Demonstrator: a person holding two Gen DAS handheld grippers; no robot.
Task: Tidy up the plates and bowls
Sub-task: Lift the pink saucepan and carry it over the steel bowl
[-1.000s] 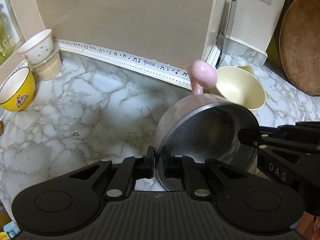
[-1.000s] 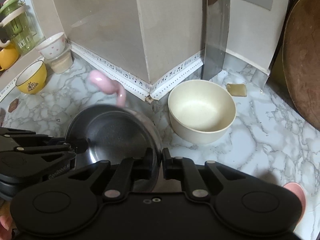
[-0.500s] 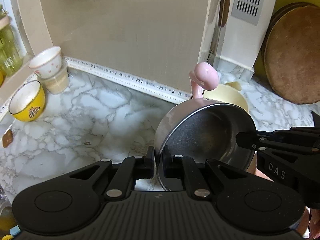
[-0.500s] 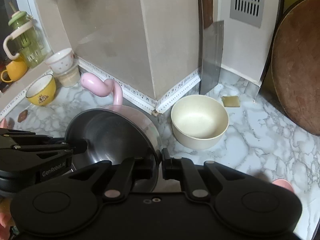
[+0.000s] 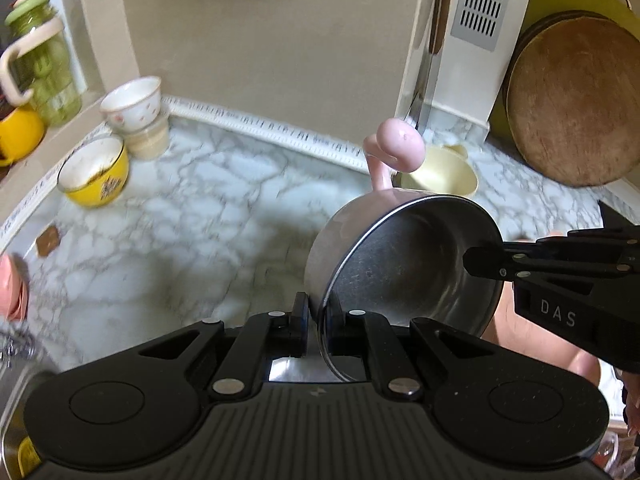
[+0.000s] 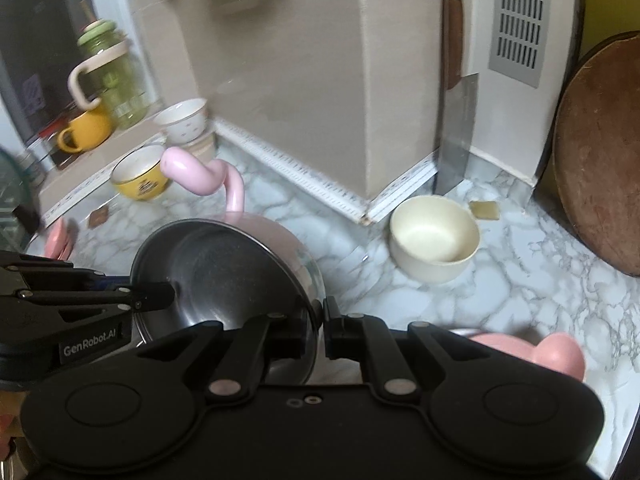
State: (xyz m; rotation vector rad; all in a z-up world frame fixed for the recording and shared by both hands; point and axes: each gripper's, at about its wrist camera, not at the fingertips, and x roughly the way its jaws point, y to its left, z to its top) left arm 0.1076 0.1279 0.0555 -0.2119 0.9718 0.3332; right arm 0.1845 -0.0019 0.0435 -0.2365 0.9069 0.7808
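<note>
From the left wrist, the left gripper (image 5: 316,320) is clamped tight on the near rim of the pink pot (image 5: 404,264), one finger outside the wall and one inside, and the pot hangs tilted with its dark interior facing the camera and its curled pink handle (image 5: 394,152) standing up beyond the tongs. The right gripper (image 5: 472,260) reaches in from the right and pinches the opposite rim. Beyond the pot sits the cream bowl (image 5: 448,176); far off to the left of the tongs are the yellow bowl (image 5: 94,176) and a white bowl (image 5: 132,98) stacked on a cup. From the right wrist, the right gripper (image 6: 320,320) is likewise closed hard on the rim just ahead of it, the left gripper (image 6: 170,294) bites the rim on the far left, and the cream bowl (image 6: 434,240) stands clear on the marble counter (image 6: 540,300) ahead and to the right. To carry well, both hands probably need to travel together at an even level so neither thin-rim grip twists or slips. Keeping the pot's tilt steady and its handle clear of the wall corner seems wise, and it should be set down flat before either pair of tongs lets go.
</note>
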